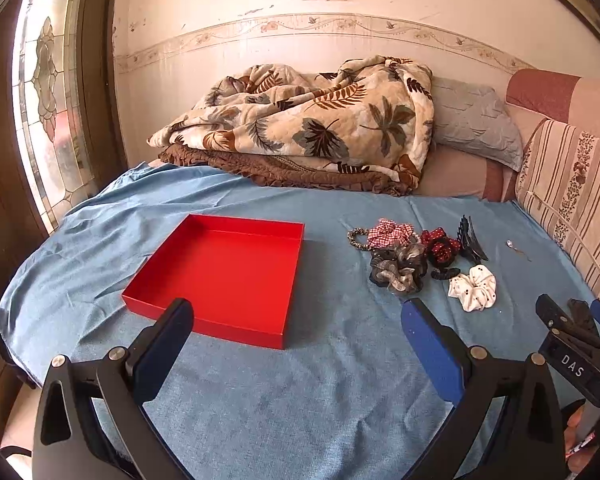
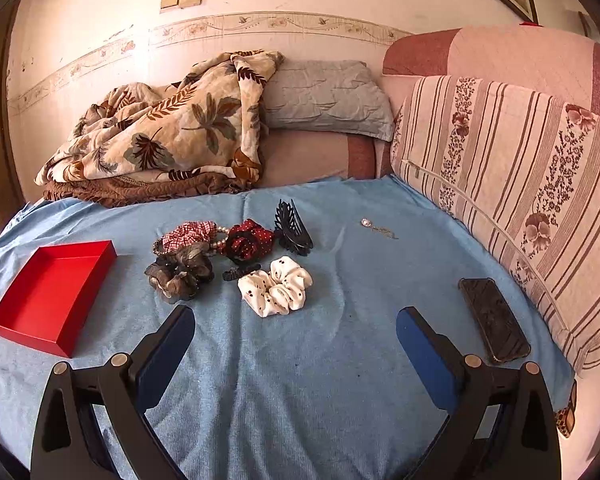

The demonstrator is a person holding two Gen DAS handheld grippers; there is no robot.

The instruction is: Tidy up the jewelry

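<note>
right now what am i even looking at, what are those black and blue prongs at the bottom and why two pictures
The prongs are hand-held grippers, one per hand, each with a camera looking along its fingers. One picture comes from the left gripper, the other from the right gripper. Both are open and hold nothing. On the blue cloth lie an empty red tray, a pile of scrunchies with a white scrunchie nearest, a black claw clip, a small silver chain and a phone.
</note>
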